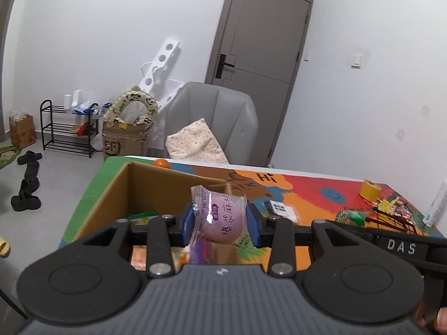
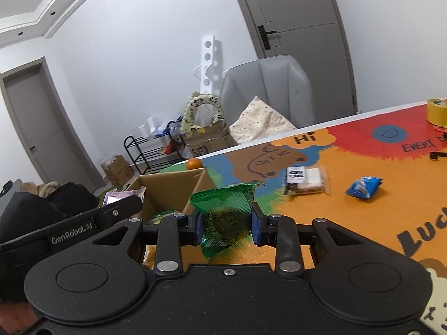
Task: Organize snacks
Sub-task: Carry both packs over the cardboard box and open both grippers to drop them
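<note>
My left gripper [image 1: 220, 219] is shut on a purple snack packet [image 1: 222, 217] and holds it over the open cardboard box [image 1: 156, 184], which has several snacks inside. My right gripper [image 2: 226, 222] is shut on a green snack packet [image 2: 226, 212], held just right of the box [image 2: 167, 187]. A clear packet with a dark label [image 2: 306, 180] and a blue packet [image 2: 363, 187] lie loose on the colourful table mat [image 2: 349, 223]. The clear packet also shows in the left wrist view [image 1: 280, 209].
An orange [image 2: 193, 164] sits behind the box at the table's far edge. A yellow tape roll [image 2: 437, 111] stands at the far right. A black wire rack [image 1: 391, 217] with snacks is at the right. A grey chair [image 1: 212, 122] stands behind the table.
</note>
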Demonstrator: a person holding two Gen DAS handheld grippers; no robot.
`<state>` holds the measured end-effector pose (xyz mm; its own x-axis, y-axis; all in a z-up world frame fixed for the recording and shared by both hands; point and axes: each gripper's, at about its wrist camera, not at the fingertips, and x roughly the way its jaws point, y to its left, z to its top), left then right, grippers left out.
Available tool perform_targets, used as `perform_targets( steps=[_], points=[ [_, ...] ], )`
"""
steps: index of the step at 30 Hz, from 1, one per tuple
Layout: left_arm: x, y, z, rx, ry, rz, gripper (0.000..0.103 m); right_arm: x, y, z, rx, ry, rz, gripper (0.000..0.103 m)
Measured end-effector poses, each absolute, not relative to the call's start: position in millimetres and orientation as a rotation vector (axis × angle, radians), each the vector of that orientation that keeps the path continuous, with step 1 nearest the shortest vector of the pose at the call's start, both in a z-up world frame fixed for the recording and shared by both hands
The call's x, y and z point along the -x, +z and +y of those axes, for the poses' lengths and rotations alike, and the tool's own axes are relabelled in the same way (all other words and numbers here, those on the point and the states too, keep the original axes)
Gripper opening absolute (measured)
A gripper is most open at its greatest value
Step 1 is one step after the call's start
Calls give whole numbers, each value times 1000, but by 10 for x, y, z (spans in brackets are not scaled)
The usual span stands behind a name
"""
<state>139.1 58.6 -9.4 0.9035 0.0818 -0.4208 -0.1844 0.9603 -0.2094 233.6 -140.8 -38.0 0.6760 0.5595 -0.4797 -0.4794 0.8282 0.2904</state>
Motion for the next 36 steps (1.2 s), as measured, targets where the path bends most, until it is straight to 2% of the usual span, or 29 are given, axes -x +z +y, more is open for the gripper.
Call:
perform_targets(
  steps=[25,31,36],
  points=[
    [-1524,-165,1227,280,257,432,39,-2512,-399,-749,-113,694,611,30],
    [-1438,-215,1329,307,272,450,42,-2522,-388,-590,-110,723,616,30],
    [-1381,-202,1422,324,299,449,49,-2502,-325,-479,-109,751,600,31]
  ],
)
